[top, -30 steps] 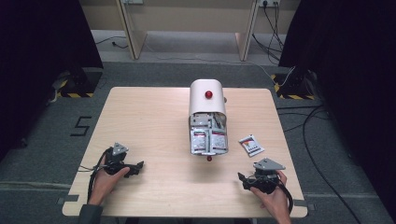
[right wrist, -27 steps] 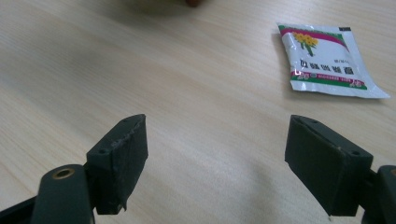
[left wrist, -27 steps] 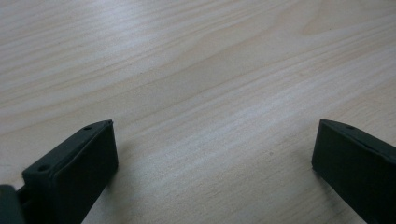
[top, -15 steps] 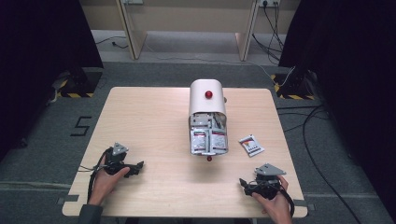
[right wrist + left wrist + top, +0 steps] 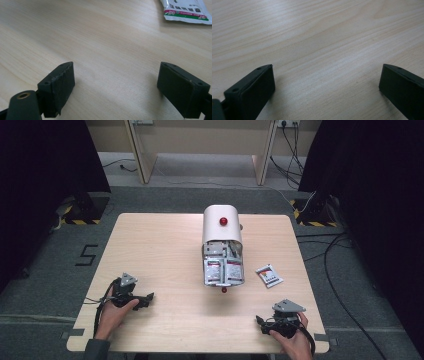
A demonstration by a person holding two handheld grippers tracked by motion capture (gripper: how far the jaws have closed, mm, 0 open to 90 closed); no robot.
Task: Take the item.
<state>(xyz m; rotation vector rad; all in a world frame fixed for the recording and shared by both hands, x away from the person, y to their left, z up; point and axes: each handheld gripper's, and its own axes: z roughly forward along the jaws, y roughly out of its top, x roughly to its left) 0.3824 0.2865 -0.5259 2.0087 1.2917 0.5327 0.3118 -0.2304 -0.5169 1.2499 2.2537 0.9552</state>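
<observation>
A pale, round-topped box [image 5: 221,227] with a red knob lies in the middle of the wooden table [image 5: 160,245], its open end holding several white-and-red packets [image 5: 222,270]. One loose packet [image 5: 269,275] lies to its right, and its edge shows in the right gripper view [image 5: 185,10]. My left gripper [image 5: 146,298] rests near the front left, jaws wide apart over bare wood [image 5: 327,66]. My right gripper [image 5: 262,323] sits at the front right. It is open [image 5: 116,63], its jaws have just been opening, and nothing is between them.
A small red piece [image 5: 224,290] lies just in front of the box's open end. Cables trail on the grey floor to the right of the table [image 5: 340,250]. Dark curtains stand at both sides.
My right gripper has shifted a little toward the near table edge. The left gripper, the box and the packets have stayed put.
</observation>
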